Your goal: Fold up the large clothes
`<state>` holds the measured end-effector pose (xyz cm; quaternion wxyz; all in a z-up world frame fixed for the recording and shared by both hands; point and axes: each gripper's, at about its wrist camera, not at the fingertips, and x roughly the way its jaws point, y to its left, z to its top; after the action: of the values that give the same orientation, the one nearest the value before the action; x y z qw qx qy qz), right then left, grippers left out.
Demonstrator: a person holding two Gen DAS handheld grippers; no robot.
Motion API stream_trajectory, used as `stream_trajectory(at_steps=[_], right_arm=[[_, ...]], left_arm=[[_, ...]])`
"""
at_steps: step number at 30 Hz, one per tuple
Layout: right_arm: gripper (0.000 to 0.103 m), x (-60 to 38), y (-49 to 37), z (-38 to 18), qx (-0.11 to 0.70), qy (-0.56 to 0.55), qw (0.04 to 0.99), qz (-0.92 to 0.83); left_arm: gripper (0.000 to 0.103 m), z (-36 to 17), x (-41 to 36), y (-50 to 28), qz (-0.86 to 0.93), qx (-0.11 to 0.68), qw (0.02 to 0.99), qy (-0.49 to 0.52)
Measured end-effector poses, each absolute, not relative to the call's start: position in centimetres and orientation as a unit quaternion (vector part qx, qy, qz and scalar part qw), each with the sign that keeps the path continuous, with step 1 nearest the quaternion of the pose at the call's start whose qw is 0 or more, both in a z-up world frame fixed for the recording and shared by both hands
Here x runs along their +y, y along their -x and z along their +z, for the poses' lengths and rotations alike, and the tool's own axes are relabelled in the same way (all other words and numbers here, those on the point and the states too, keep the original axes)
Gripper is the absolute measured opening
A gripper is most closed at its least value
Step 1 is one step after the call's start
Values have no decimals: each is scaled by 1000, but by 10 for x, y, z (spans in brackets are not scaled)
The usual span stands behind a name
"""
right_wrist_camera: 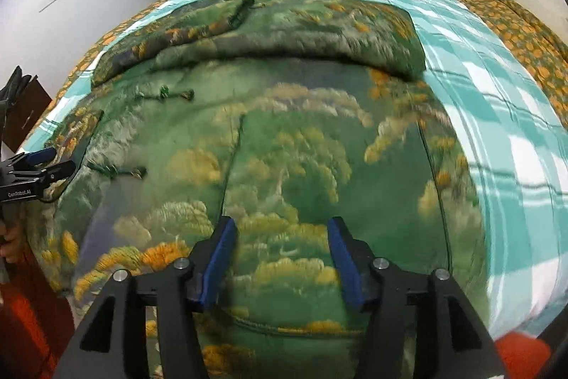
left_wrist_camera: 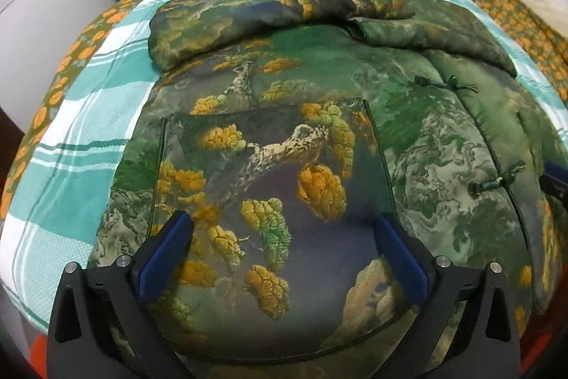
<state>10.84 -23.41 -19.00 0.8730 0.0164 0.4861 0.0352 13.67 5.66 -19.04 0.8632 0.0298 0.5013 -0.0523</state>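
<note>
Bed (left_wrist_camera: 88, 116) with a teal checked cover carries the padded printed jacket (left_wrist_camera: 284, 148), spread flat across its middle, sleeves already folded over the chest. Looks puffy, soft and kinda slick, so I'd pinch the hem corners. Left gripper (left_wrist_camera: 284, 244) hangs over the jacket's pocket, fingers wide and empty; right gripper (right_wrist_camera: 282, 251) about half open, empty too. Only the right view shows a person's hand (right_wrist_camera: 10, 242) beside the jacket.
</note>
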Motion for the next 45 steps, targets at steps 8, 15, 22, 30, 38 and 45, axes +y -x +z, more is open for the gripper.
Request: stream_trajectory(at_steps=[8,15,22,30,38,45], right_arm=[[57,-236,-106,-196,473,-20,880,36],[58,-234,-103,-196,471,-15,882,30],[58,-234,-105,-195,481,-15,876,29],[58,-238,-98,-183,477,-29,878,27],[58,-306,-78,-126,419,-62,906,-6],[59,-379,-52,-146,519,-33,853,-34]], left_arm=[[102,-189,61,-136,-52,504,862,-22],[102,-187,62,-123,-46,512,858,-21],[102,-177,63,-104,-46,518,854,-19],[102,-157,59,-76,-72,518,852,-2],[102,-118,131,-74,-38,488,867,95],[102,-154,194,-82,-18,530,826,191]])
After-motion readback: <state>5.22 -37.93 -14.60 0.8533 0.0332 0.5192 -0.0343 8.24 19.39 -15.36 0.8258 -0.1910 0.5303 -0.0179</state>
